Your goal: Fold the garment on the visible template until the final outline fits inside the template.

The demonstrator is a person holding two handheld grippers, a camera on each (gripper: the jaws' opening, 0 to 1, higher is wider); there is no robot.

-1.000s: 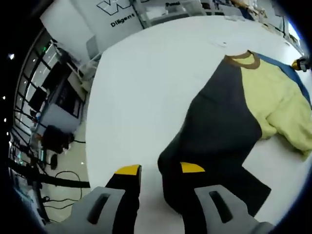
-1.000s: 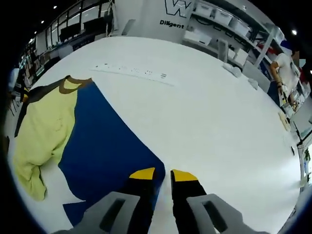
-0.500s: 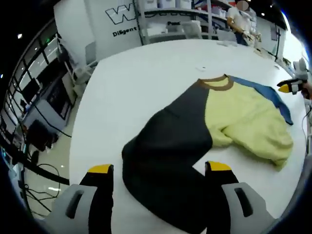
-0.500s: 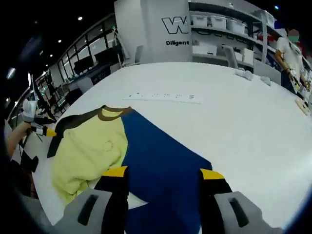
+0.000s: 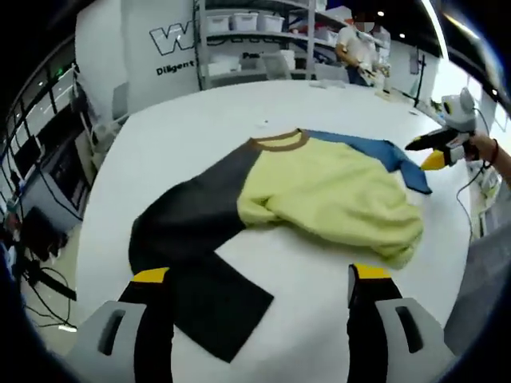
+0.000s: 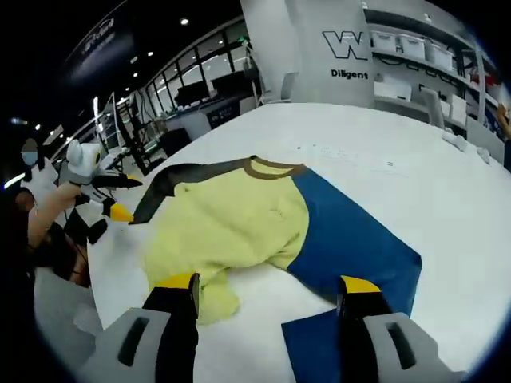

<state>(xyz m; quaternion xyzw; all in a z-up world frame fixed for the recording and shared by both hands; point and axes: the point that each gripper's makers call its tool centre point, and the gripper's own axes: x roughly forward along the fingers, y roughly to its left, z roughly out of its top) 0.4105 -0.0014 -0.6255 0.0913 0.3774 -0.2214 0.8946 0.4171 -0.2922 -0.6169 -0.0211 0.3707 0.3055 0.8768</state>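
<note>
While the garment lies spread on the white surface, its yellow middle is bunched and rumpled, so the hem under those folds cannot be made out. From the brown collar, a dark grey sleeve runs toward the left tongs, and its cuff end is partly covered by the left jaw. On the collar's other side, the blue sleeve stretches toward the right tongs and is cut off at the bottom edge of the right gripper view (its cuff is hidden). Both tongs stand wide apart with nothing between them, above the cloth's near edges. No template outline is discernible on the surface. Beyond the collar, shelves with bins are blurred, and a person stands there.
</note>
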